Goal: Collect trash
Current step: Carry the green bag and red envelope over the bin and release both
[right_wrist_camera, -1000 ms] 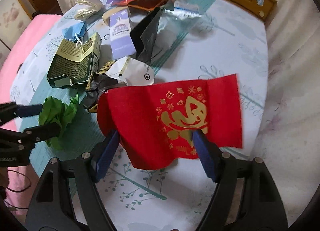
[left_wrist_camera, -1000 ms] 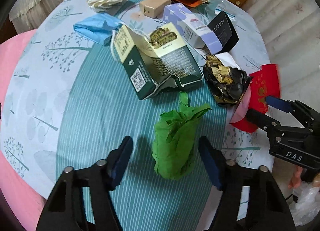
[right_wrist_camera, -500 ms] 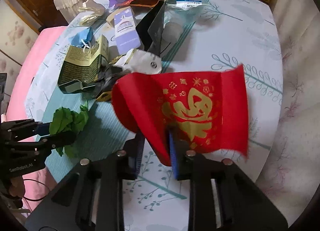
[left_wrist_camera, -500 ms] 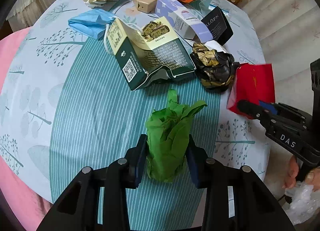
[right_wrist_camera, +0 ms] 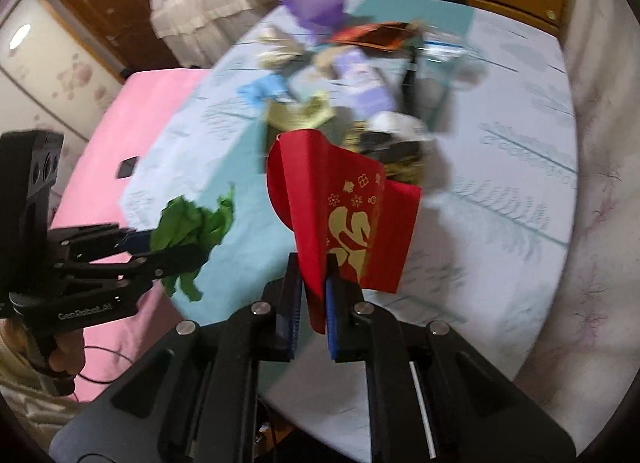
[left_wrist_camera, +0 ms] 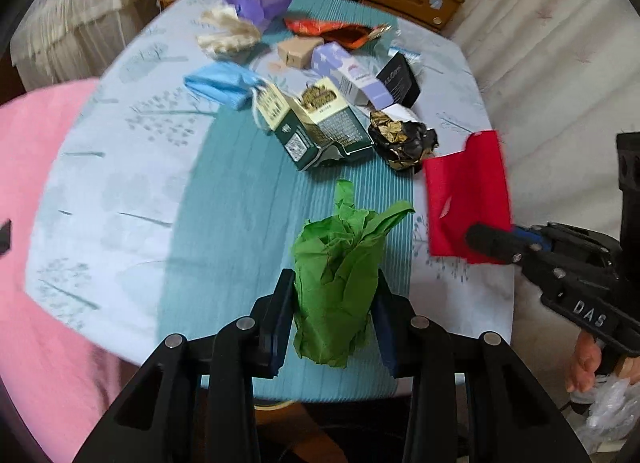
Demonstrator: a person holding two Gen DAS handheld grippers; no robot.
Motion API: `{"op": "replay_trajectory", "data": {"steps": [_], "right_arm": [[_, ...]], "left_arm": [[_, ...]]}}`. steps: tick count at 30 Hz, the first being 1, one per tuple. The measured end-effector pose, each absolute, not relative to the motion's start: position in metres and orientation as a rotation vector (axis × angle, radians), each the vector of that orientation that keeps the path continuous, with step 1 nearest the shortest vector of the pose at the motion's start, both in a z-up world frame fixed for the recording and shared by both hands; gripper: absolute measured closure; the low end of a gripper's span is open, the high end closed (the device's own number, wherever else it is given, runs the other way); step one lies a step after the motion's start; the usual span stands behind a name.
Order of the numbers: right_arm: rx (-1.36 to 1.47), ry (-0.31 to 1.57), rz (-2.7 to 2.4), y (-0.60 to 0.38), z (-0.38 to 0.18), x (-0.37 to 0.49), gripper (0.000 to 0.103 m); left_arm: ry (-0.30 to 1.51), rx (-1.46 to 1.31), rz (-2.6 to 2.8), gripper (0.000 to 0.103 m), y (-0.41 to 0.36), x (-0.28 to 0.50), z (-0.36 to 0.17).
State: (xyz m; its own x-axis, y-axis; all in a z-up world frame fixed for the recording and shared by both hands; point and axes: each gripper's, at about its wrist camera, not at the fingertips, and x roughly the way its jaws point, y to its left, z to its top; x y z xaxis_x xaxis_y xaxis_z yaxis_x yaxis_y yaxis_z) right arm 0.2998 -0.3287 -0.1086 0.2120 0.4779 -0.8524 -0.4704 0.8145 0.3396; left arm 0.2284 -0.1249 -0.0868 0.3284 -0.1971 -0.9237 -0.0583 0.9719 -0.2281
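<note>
In the left wrist view, the left tongs point(left_wrist_camera: 334, 315) had just closed on the green wad point(left_wrist_camera: 338, 275), lifted clear of the table point(left_wrist_camera: 120, 167), with cartons and wrappers left beyond them. In the right wrist view, the right tongs point(right_wrist_camera: 314, 303), just closing, pinched the red envelope point(right_wrist_camera: 344, 215) aloft; no bin showed.

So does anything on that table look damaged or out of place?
Yes. The green carton lies on its side, crushed and torn open at one end. Beside it sits a crumpled black-and-gold wrapper. Both look like discarded trash.
</note>
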Motion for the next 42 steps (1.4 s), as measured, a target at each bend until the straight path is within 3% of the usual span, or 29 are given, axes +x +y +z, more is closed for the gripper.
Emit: {"op": "replay_trajectory", "data": {"steps": [12,22,29,35,42], "right_arm": [[0.02,1.078,0.639,-0.238,-0.065,0.168,0.095],[0.099,1.047,0.454,-0.161,-0.063,0.026,0.095],[0.161,1.13,0.348,-0.134,-0.088,-0.051,0.095],[0.186,1.228,0.278,-0.138,-0.126,-0.077,0.095],[0.362,1.311,0.083,-0.17,-0.253,-0.067,0.095]], "left_arm": [[1.081,-0.098,-0.224,0.067,-0.053,0.119,-0.013],[1.031,-0.025,-0.38,0.067,0.026,0.0,-0.011],[1.1,-0.006,-0.458,0.067,0.047,-0.07,-0.041],[1.17,-0.023,-0.458,0.067,0.039,-0.084,-0.083],[1.243,-0.016,-0.402,0.067,0.012,-0.056,-0.197]]}}
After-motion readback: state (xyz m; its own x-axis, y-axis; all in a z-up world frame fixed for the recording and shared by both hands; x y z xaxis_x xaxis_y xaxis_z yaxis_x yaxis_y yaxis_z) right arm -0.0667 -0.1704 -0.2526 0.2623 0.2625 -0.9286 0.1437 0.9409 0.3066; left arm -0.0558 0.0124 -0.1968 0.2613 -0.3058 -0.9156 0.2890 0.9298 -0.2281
